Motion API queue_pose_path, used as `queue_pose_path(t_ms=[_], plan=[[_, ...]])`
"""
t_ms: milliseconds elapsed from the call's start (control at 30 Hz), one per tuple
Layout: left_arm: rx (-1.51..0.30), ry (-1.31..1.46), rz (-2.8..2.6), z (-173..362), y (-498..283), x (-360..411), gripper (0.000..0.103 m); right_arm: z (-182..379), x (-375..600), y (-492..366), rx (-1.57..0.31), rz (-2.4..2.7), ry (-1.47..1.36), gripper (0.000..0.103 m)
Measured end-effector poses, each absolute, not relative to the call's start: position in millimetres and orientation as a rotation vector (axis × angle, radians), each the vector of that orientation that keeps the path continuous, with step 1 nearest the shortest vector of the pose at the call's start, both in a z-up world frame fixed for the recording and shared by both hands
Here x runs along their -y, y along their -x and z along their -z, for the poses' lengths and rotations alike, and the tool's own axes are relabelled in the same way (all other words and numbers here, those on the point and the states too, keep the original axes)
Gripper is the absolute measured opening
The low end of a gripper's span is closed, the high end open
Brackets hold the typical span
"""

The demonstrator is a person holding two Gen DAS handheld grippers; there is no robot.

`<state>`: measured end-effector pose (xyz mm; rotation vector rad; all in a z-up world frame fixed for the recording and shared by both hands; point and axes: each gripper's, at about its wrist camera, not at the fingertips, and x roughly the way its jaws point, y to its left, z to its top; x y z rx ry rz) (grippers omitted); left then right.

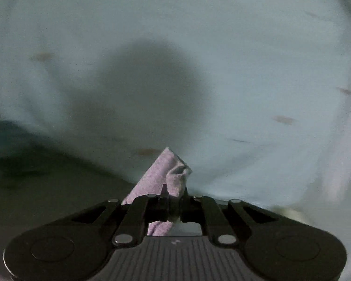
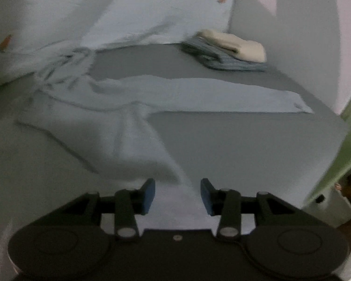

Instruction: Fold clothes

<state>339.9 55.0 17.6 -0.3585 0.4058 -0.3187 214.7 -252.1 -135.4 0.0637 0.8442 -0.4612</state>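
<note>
Lilac cloth (image 1: pixel 161 175) sits clamped in my left fingers (image 1: pixel 173 201); right fingers (image 2: pixel 177 196) apart, empty (two folded pieces (image 2: pixel 227 49) stacked, pale garment (image 2: pixel 133 107) unfolded).

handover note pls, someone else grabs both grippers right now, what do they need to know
Left hand-held gripper: shut on a corner of lilac cloth, held up in front of light blue patterned fabric.
Right hand-held gripper: open, nothing between the blue pads.
Light blue garment lies spread and wrinkled on the grey surface.
Done: a stack of folded clothes at the far side.
Left: fold the light blue garment and the lilac cloth.
</note>
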Motion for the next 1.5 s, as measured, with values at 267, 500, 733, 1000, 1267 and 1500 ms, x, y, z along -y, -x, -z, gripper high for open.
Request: queue_pose_path(t_ms=[267,500,733,1000,1267,1500], plan=[[-0.886,0.068,0.690,101.0,-345.8,206.8,0.048,143.7,358.8,-199.7,-0.928,0.576,-0.148,0.047],[-1.029,0.025,0.574,152.7,-309.5,175.1,0.069,150.9,379.2,-222.3,-0.929,0.467,-0.142,0.050],[-1.055,0.097,0.176,165.5,-320.8,88.5,0.069,158.3,359.7,-285.5,-0.904,0.171,-0.181,0.070],[-1.033,0.232,-0.098,163.2,-309.1,33.6,0.075,182.1,347.5,-363.3,-0.925,0.022,-0.167,0.071],[-1.052,0.334,-0.225,171.6,-302.9,12.1,0.075,171.2,313.7,-384.1,-0.872,-0.113,0.042,0.000],[-1.045,0.241,-0.258,172.9,-326.6,13.5,0.075,95.7,323.8,-390.5,-0.632,-0.125,0.066,0.000]])
